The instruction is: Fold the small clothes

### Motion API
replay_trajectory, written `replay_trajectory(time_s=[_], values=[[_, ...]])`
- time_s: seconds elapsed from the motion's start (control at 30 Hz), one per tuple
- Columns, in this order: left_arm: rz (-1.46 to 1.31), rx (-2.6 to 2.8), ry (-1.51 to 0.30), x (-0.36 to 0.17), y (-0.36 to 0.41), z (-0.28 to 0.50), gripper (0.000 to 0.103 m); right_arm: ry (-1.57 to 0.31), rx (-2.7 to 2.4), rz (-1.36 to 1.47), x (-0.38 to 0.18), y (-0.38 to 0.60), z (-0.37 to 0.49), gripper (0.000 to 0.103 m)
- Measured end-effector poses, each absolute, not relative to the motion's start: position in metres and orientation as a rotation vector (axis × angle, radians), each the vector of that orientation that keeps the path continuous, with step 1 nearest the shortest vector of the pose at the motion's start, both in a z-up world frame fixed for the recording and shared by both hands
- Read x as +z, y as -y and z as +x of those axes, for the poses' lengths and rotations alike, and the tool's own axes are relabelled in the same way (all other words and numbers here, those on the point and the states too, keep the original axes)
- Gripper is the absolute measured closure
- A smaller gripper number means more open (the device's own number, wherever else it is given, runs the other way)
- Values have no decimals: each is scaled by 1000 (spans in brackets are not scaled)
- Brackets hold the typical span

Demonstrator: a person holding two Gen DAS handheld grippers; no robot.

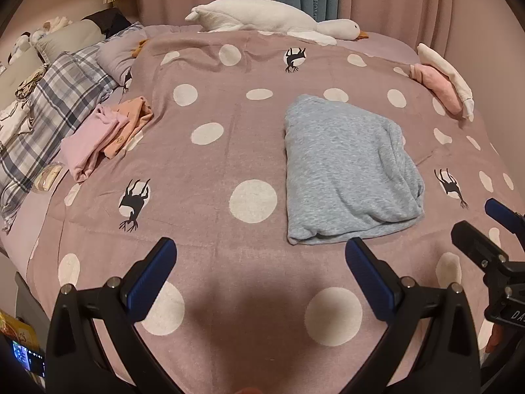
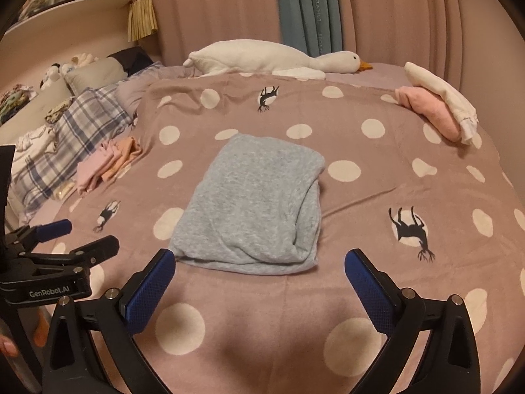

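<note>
The folded grey garment (image 2: 252, 203) lies flat on the dotted bedspread (image 2: 377, 197), just beyond the right gripper (image 2: 259, 272), whose jaws are spread and empty. The left gripper (image 1: 261, 262), near and left of the garment, also gapes; its near fold perhaps sits loose.

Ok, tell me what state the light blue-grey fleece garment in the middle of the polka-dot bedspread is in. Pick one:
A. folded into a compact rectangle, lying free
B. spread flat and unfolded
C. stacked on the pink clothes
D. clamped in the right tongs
A: the light blue-grey fleece garment lies folded in a neat rectangle on the polka-dot bedspread, with the open right tongs short of it and not touching.
</note>
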State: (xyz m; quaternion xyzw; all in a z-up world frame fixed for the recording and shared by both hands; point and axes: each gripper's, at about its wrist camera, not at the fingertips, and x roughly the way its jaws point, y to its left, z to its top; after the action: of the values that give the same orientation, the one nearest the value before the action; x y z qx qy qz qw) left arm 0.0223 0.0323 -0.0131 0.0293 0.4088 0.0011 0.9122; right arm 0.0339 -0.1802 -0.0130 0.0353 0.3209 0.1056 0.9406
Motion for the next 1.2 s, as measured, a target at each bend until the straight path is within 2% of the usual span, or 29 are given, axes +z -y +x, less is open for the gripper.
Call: replay_trajectory(time_s=[1.2], values=[[50,-16,-867,-18,-27,35,0,-684,227,76,-15,182,47,1]])
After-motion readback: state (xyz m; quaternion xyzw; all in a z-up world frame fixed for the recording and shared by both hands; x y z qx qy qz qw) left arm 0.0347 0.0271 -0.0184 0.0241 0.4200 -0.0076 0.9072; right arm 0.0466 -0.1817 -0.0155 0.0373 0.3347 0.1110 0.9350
